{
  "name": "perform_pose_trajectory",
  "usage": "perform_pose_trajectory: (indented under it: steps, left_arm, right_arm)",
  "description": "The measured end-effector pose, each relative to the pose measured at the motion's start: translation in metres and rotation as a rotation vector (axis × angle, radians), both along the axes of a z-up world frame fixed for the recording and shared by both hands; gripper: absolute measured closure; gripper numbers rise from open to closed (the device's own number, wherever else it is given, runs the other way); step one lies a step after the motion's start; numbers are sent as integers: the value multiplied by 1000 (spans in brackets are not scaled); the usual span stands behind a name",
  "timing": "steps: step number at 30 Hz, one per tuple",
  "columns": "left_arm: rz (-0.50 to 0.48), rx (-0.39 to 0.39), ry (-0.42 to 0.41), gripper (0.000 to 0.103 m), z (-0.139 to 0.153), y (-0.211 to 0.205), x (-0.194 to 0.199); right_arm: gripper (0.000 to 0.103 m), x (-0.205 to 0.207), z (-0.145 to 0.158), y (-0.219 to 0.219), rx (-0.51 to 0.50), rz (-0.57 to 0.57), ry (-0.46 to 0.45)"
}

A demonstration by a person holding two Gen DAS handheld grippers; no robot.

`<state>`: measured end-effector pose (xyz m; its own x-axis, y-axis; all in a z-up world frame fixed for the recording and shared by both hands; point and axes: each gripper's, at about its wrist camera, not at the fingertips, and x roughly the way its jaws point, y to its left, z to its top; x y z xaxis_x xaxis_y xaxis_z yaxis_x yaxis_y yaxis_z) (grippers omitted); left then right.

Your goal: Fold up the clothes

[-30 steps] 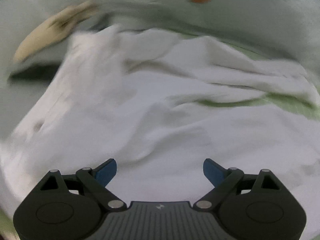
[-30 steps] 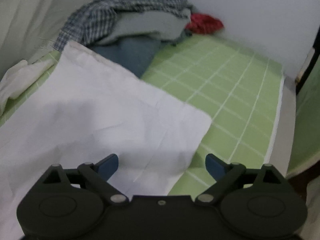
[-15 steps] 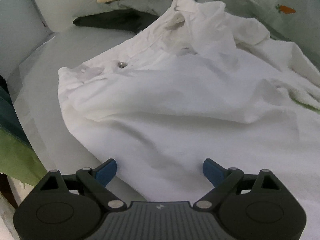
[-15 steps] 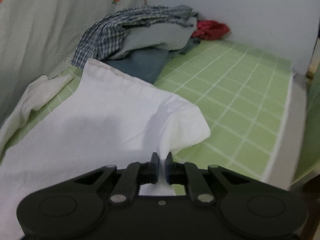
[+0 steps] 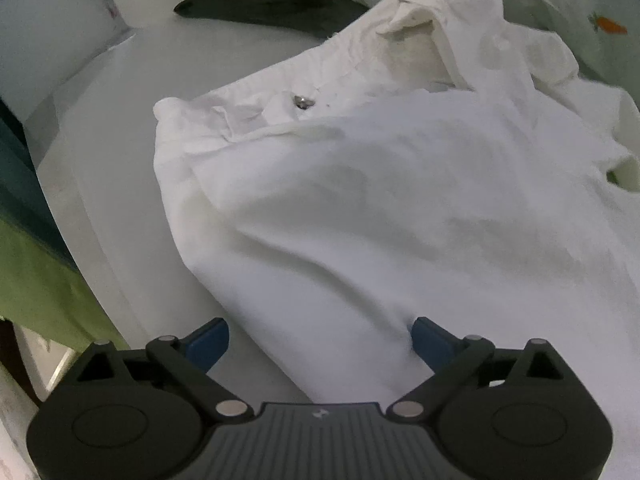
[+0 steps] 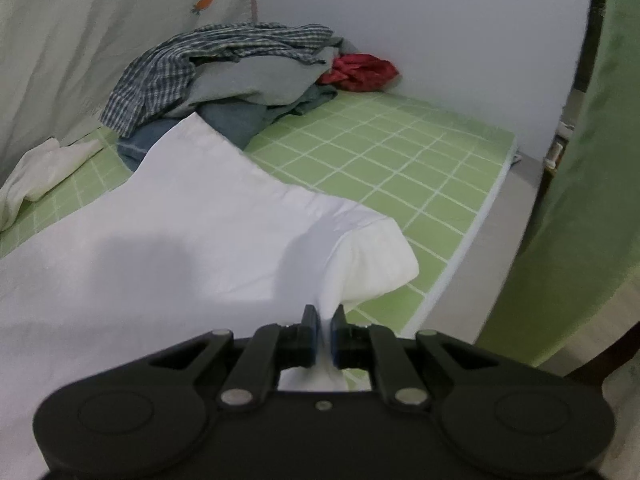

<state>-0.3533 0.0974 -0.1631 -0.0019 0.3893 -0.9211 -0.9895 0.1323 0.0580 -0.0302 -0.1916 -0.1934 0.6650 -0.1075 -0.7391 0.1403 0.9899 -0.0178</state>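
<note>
Hidden: the near edge of the white garment point(image 5: 400, 208) runs under the left gripper point(image 5: 320, 338) body, so where it ends cannot be told; its right side is cut off by the frame. In the right view the pinched hem drops behind the right gripper point(image 6: 323, 334) body.
Hard to tell: which garment it is; a metal snap point(image 5: 303, 101) and a waistband-like edge show at its far end, beside rumpled folds.
Surface: a green grid mat point(image 6: 384, 160) in the right view; a plain grey sheet point(image 5: 120, 184) under the garment's left side in the left view.
Room: a pale wall point(image 6: 420, 20) behind the mat, a carrot-print cloth point(image 6: 100, 32) along the far side, a green hanging fabric point(image 6: 592, 200) at the right edge.
Pile: a plaid shirt point(image 6: 192, 60), grey and blue pieces and a red cloth point(image 6: 360, 72) heaped in the corner, just behind the garment's far corner.
Dark cloth point(image 5: 272, 4): lies beyond the garment's top end.
Left jaws: spread wide, empty; the garment's lower-left edge lies between them, the right finger point(image 5: 430, 340) touching or just beside the cloth.
Right jaws: clenched on a fold at the garment's near corner, which bulges up beyond the tips.
</note>
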Motion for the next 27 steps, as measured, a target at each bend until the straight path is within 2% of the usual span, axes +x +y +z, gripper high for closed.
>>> perform_pose_trajectory:
  steps: [3, 6, 8, 11, 12, 14, 17, 18, 20, 22, 27]
  left_arm:
    - [-15, 5, 14, 1, 0, -4, 1]
    - [-30, 9, 28, 1, -1, -8, 2]
    - [-40, 12, 38, 2, -1, -10, 3]
    - [-79, 38, 52, 2, 8, -16, 15]
    - [-96, 52, 49, 2, 13, -19, 22]
    - [-133, 82, 44, 2, 22, -26, 37]
    - [-212, 113, 29, 2, 34, -40, 70]
    - [-234, 115, 19, 2, 37, -46, 80]
    - [-286, 107, -7, 2, 39, -58, 104]
    - [-337, 85, -23, 2, 39, -73, 130]
    - [-464, 32, -34, 2, 26, -104, 192]
  right_arm:
    - [95, -6, -5, 2, -29, 6, 22]
    - [90, -7, -3, 2, -47, 20, 26]
    - [73, -9, 3, 2, -76, 30, 17]
    - [54, -13, 16, 1, -119, 51, -32]
    - [52, -13, 20, 0, -129, 61, -45]
    - [42, -13, 27, -3, -146, 82, -71]
    - [36, -5, 32, -8, -132, 117, -85]
    - [34, -1, 33, -9, -125, 130, -85]
    - [20, 8, 33, -7, -112, 167, -79]
    - [14, 19, 33, -3, -103, 213, -70]
    - [11, 66, 30, 20, -65, 323, -43]
